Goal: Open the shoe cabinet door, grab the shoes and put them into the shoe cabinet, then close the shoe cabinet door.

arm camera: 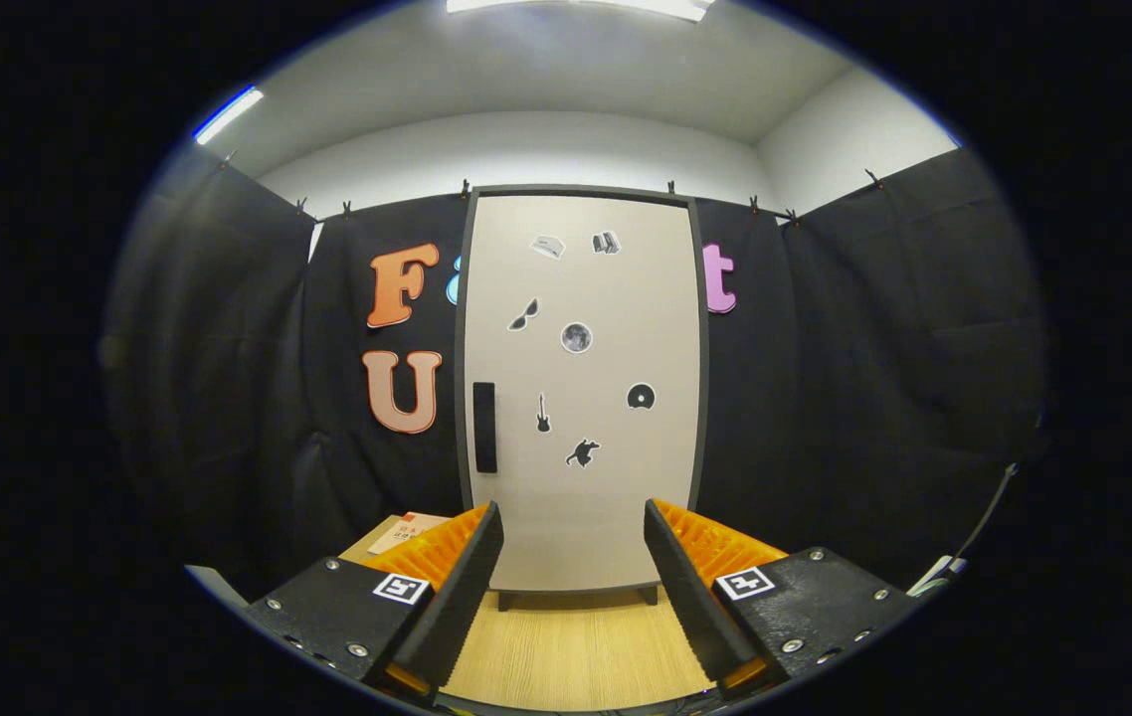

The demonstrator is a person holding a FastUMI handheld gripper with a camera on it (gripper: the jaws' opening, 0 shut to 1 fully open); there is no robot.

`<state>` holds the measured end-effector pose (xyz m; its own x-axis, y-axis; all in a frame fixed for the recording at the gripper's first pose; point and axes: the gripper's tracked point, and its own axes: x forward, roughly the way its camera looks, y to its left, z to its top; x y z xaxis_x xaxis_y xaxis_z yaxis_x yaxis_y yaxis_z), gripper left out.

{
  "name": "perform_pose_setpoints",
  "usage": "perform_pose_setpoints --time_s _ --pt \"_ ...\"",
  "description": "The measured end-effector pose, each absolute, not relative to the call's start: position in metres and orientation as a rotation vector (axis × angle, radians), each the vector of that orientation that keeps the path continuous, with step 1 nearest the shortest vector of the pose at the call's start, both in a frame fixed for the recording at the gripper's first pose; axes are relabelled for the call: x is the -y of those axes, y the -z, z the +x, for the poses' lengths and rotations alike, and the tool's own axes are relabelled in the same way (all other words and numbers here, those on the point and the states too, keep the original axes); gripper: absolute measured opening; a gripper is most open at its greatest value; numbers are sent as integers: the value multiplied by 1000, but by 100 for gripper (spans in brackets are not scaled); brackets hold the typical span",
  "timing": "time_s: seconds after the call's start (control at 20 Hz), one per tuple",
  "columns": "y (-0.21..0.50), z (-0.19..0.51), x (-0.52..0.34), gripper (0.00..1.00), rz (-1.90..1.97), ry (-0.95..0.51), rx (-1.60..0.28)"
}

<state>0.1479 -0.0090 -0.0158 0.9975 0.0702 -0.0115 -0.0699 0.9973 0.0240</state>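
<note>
Straight ahead, beyond the tool [573, 537] with fingers apart and empty, stands the shoe cabinet door [581, 398], closed.

Shoe cabinet [581, 398] upright on wood floor, door shut w/ stickers, dark handle [484, 427] left side

Two long wedge-shaped fingers [467, 587] with saw-toothed inner edges and ribbed outer faces. Behind each, a flat black mount with silver screws and a square black-and-white marker [401, 588]. Possibly a thin cable beside the right mount.
</note>
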Motion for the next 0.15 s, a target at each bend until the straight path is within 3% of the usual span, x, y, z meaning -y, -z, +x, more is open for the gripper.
perform_pose_setpoints --time_s 0.15 --pt "16 148 9 90 29 -67 -12"
